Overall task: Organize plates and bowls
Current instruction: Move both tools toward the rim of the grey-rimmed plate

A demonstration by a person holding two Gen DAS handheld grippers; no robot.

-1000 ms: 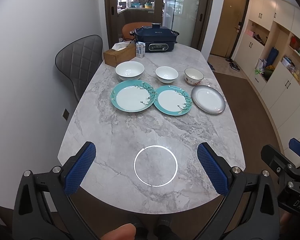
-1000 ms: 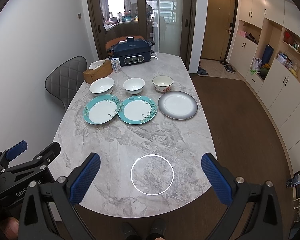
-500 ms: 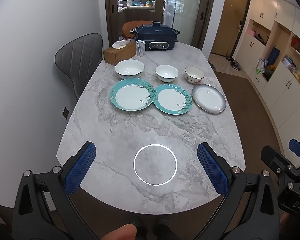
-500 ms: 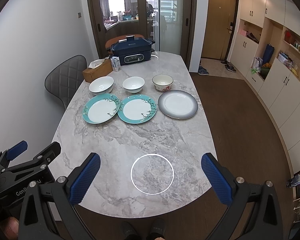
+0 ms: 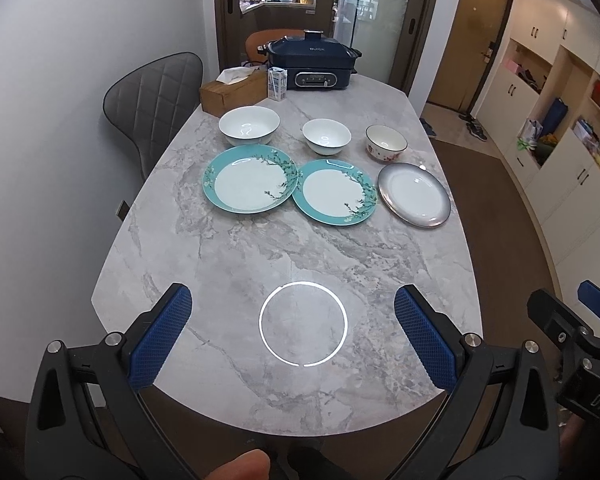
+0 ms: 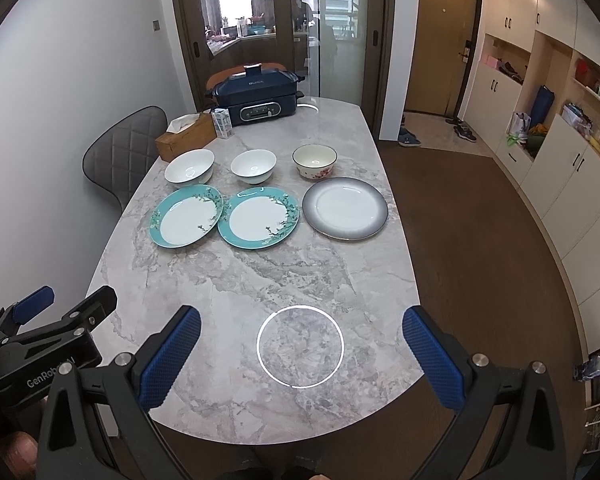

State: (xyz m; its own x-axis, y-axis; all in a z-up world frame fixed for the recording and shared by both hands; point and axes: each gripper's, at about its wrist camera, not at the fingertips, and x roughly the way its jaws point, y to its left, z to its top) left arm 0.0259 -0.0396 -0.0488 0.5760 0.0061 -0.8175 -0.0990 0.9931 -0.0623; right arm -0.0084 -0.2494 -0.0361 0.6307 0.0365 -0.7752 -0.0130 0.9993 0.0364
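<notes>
both grippers, left gripper (image 5: 293, 322) and right gripper (image 6: 300, 342), jaws apart above table (image 5: 300, 256).

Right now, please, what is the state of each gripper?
Left gripper: open, holding nothing, above the table.
Right gripper: open, holding nothing.

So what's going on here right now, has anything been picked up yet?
Nothing yet. The left gripper and right gripper both hang open and empty over the near end of the grey marble table. At the far end, three plates sit in a row: two teal floral plates and a grey-rimmed plate. Behind them stand two white bowls and a cream floral bowl, all separate, none stacked.
</notes>
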